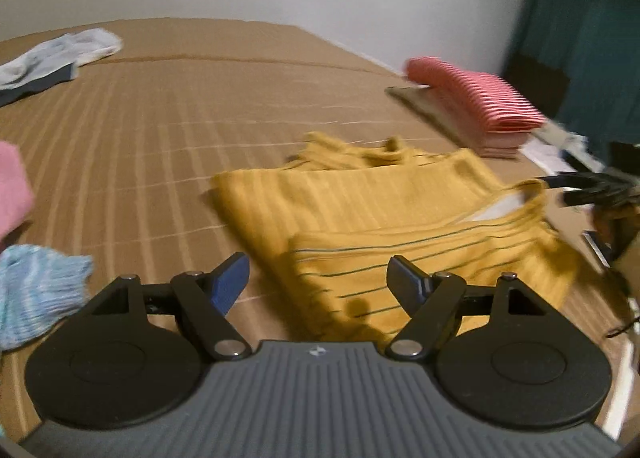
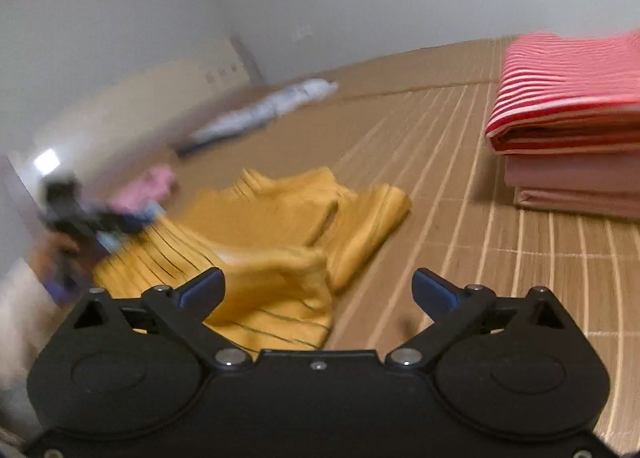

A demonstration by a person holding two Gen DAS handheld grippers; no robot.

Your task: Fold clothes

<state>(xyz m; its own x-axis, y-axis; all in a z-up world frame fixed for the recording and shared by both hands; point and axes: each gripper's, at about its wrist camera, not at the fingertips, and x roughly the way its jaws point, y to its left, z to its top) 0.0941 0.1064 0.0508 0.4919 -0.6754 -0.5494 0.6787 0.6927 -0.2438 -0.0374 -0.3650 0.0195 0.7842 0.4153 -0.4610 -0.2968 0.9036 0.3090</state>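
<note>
A mustard-yellow shirt (image 1: 384, 226) with thin dark stripes lies partly folded on the brown striped bedspread (image 1: 160, 130). My left gripper (image 1: 319, 284) hovers open just above the shirt's near edge, and nothing is between its fingers. In the right wrist view the same shirt (image 2: 280, 226) lies bunched. My right gripper (image 2: 320, 292) stands wide open over its near corner, and the pads do not press on the cloth. Each gripper shows blurred in the other's view: the right gripper (image 1: 592, 190) at the far right, the left gripper (image 2: 68, 210) at the far left, held by a hand.
A folded stack topped by a red-and-white striped garment (image 2: 568, 98) sits at the bed's right side. A pale blue and white garment (image 1: 60, 58) lies far back left. A pink garment (image 1: 12, 190) and a light blue knit (image 1: 36, 290) lie near left. A teal curtain (image 1: 592, 42) hangs at right.
</note>
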